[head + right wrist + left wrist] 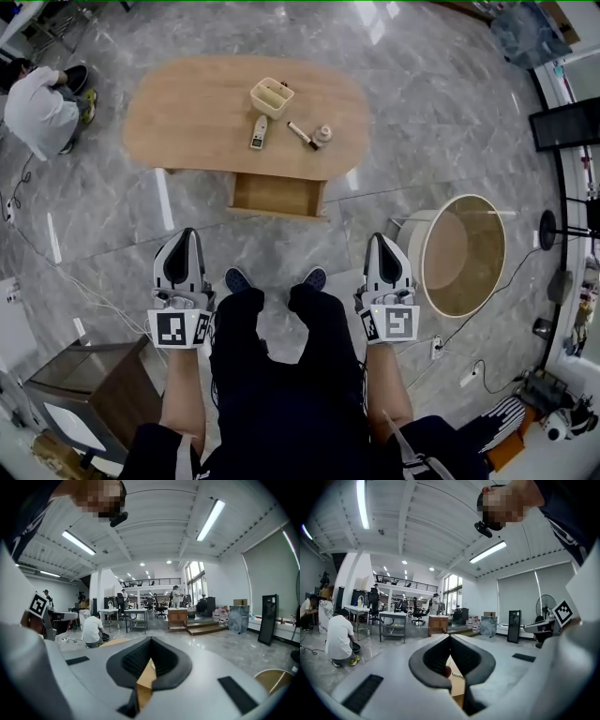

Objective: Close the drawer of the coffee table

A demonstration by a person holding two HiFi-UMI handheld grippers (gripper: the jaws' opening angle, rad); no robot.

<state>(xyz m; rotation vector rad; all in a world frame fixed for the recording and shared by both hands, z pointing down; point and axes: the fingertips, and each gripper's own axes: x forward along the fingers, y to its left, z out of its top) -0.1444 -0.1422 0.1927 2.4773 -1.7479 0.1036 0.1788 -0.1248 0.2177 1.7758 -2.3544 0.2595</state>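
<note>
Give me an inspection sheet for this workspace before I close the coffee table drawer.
Surface: oval wooden coffee table on a marble floor.
Job's things: drawer open on the near side, no contents seen.
Clutter: basket, remote, marker and small round item on the tabletop.
Grippers: left gripper and right gripper shut, empty, short of the drawer.
Cables: left floor cable; right floor cable.
Surroundings: round side table, cabinet, crouching person.

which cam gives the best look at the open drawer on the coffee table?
Head view: the open wooden drawer is seen whole from above, pulled out from the oval wooden coffee table. Both gripper views catch only a tan wood sliver between the jaws, drawer or tabletop unclear.
</note>
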